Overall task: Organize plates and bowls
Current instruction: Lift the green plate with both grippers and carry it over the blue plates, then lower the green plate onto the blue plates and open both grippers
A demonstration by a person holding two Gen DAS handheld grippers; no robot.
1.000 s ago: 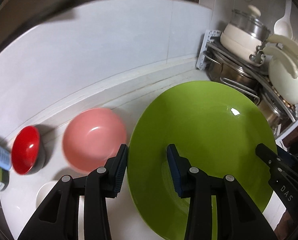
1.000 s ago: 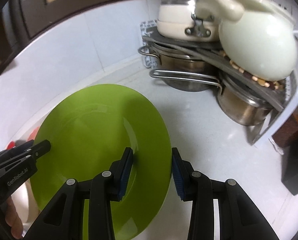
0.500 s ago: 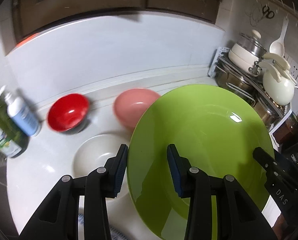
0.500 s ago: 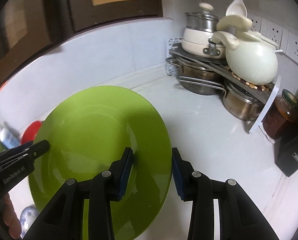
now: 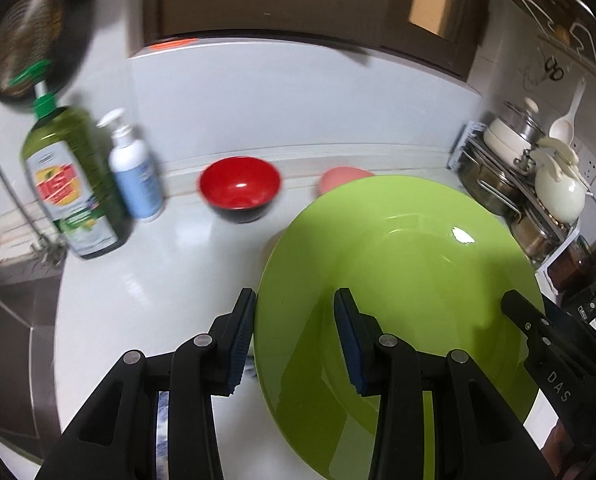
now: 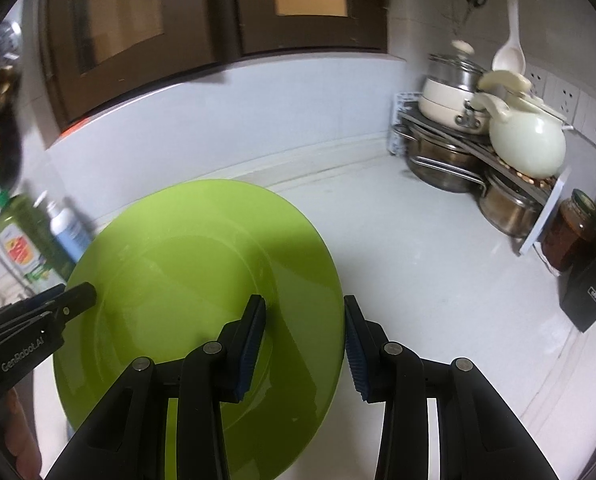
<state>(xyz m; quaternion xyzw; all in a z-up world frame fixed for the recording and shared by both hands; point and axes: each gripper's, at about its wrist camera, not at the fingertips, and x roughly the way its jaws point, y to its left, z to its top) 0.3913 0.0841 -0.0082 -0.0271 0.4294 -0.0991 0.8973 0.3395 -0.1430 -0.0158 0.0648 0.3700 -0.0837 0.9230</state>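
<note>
Both claws [image 5: 294, 336] [image 6: 304, 338] pinch green plate [image 5: 398, 280], which hides most of pink bowl [image 5: 338, 178].

Green plate aloft, two bowls at the wall

We see a glossy lime-green plate [image 5: 402, 280] held tilted above the white bench [image 5: 170, 272], gripped at opposite rims. Behind it a red bowl [image 5: 240, 188] with a black outside sits upright by the back wall, a pink bowl [image 5: 340, 178] beside it, mostly hidden.

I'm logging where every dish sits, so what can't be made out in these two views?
- Pink bowl: left wrist view, mostly hidden behind the green plate.
- Blue-patterned dish: left view, covered by the left gripper.
- Soap bottle label: blurred.
</note>
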